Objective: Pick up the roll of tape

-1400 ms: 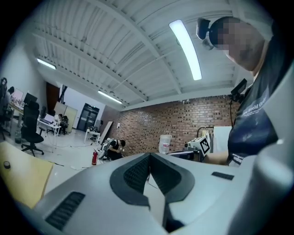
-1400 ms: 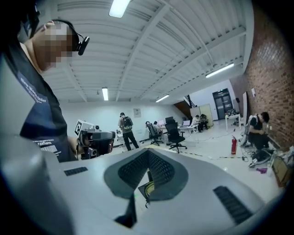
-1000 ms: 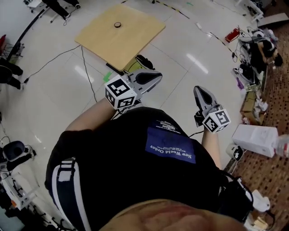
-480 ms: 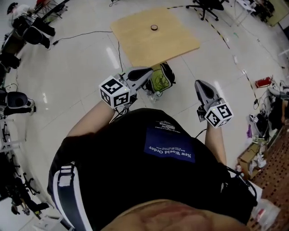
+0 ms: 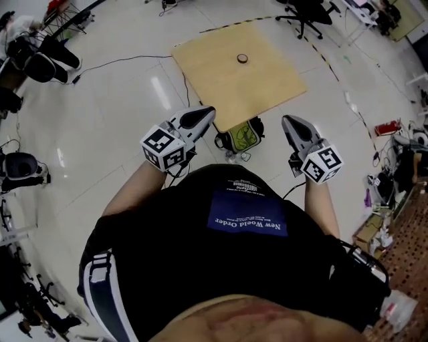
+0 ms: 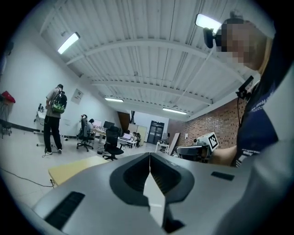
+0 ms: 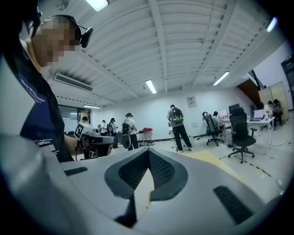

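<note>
The roll of tape [image 5: 242, 58] is a small dark ring lying on a pale wooden table [image 5: 267, 87] at the top of the head view, well ahead of both grippers. My left gripper [image 5: 204, 115] is held near the person's chest, short of the table's near edge, jaws shut and empty. My right gripper [image 5: 287, 123] is beside it at the same distance, its jaws also meeting with nothing between them. In the left gripper view the left gripper [image 6: 149, 154] has the table [image 6: 73, 169] low on the left. The right gripper [image 7: 149, 150] has the table [image 7: 216, 160] to its right. The tape shows in neither gripper view.
A green bag [image 5: 241, 137] sits on the floor under the table's near edge, between the grippers. A black cable [image 5: 120, 63] runs across the floor left of the table. An office chair [image 5: 302, 12] stands beyond it. People with backpacks [image 7: 178, 126] stand farther off.
The view has swung round, so the table and tape now lie straight ahead and nearer. Both grippers moved with the turn and stay shut and empty.
</note>
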